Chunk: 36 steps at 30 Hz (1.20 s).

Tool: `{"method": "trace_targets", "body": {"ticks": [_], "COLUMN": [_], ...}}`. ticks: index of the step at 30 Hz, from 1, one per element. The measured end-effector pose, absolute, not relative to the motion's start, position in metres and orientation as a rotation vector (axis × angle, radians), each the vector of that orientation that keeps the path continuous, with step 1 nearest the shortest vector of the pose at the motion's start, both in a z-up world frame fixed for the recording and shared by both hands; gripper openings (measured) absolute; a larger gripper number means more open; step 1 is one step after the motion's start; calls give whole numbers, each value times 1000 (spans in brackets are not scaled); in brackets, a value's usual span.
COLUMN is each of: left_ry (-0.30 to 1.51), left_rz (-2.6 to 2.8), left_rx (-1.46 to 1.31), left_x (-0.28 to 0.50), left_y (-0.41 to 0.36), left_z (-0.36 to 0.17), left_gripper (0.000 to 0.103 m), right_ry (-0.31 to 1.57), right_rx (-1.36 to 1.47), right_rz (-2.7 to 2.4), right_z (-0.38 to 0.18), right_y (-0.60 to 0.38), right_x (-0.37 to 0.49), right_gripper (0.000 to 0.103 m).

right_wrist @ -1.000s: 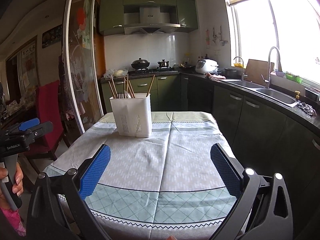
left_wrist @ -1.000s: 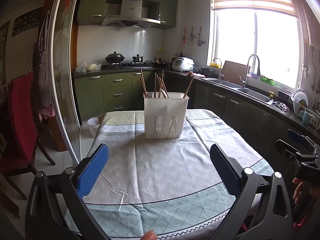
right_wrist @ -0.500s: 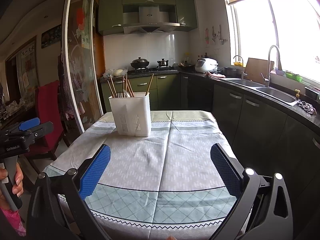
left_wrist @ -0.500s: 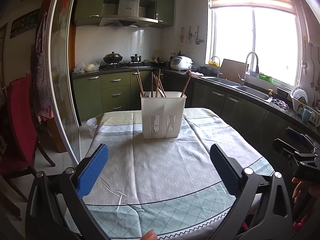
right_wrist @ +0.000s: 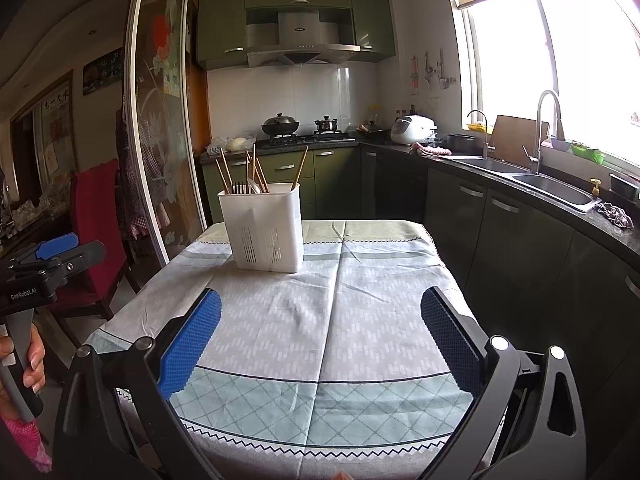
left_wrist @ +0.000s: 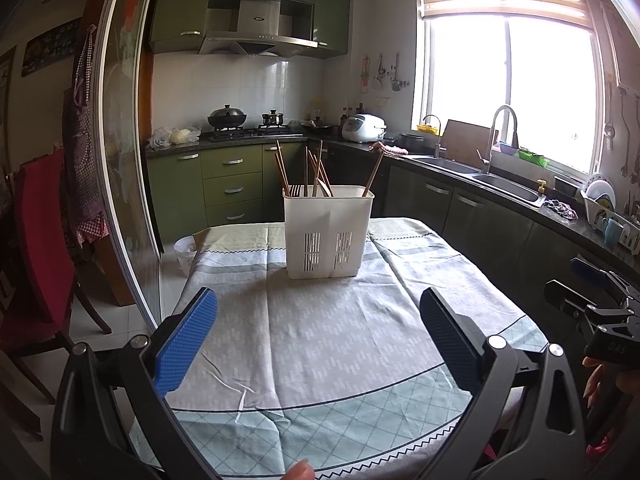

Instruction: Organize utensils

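The left gripper [left_wrist: 318, 338] hung over the near edge of the table, its blue-padded fingers [left_wrist: 186, 340] spread wide with nothing between them. The right gripper [right_wrist: 320, 340] was held the same way, jaws wide apart and empty above the patterned tablecloth [right_wrist: 340, 320]. In the right wrist view the left gripper showed at the left edge, its grey handle in the person's left hand [right_wrist: 30, 356]; in the left wrist view the right gripper [left_wrist: 592, 304] showed at the right edge.

Past both grippers, well apart from them, a white slotted utensil caddy [left_wrist: 329, 232] stood upright on the tablecloth toward the far end of the table. Wooden chopsticks [left_wrist: 282, 168] leaned in it at several angles, one chopstick [left_wrist: 374, 170] apart from the rest at its right side. Fork tines [right_wrist: 239, 188] and a pale spoon-like piece [right_wrist: 253, 186] rose just above its rim.

Left of the caddy stood a red-draped chair [right_wrist: 96, 216] and a sliding glass door [right_wrist: 160, 120]. Beyond the caddy ran green cabinets [left_wrist: 234, 184] with a wok [left_wrist: 226, 117] and a small pot [left_wrist: 273, 117] on the stove, under a range hood [left_wrist: 258, 36]. To the caddy's right, along the counter, were a white rice cooker [left_wrist: 364, 127] and a steel sink [right_wrist: 556, 192] below the bright window [left_wrist: 508, 84].
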<state>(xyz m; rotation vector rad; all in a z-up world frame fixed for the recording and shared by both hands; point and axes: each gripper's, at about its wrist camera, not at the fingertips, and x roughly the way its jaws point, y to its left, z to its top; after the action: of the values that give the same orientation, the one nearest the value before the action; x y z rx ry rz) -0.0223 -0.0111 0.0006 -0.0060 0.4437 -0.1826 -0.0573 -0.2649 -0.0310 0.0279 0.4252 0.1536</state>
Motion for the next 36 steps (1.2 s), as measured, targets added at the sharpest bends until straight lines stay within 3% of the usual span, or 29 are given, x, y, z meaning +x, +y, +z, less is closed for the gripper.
{"method": "trace_targets", "body": {"ticks": [36], "left_ry": [442], "left_rz": [-168], "left_rx": [-9], "left_x": [-22], "left_y": [-5], "left_z": [0], "left_gripper": [97], "right_ry": [433], "right_rx": [26], "right_rz": [162], "right_z": [-35], "right_y": [-262], "right_x": [-56], "right_gripper": [99]}}
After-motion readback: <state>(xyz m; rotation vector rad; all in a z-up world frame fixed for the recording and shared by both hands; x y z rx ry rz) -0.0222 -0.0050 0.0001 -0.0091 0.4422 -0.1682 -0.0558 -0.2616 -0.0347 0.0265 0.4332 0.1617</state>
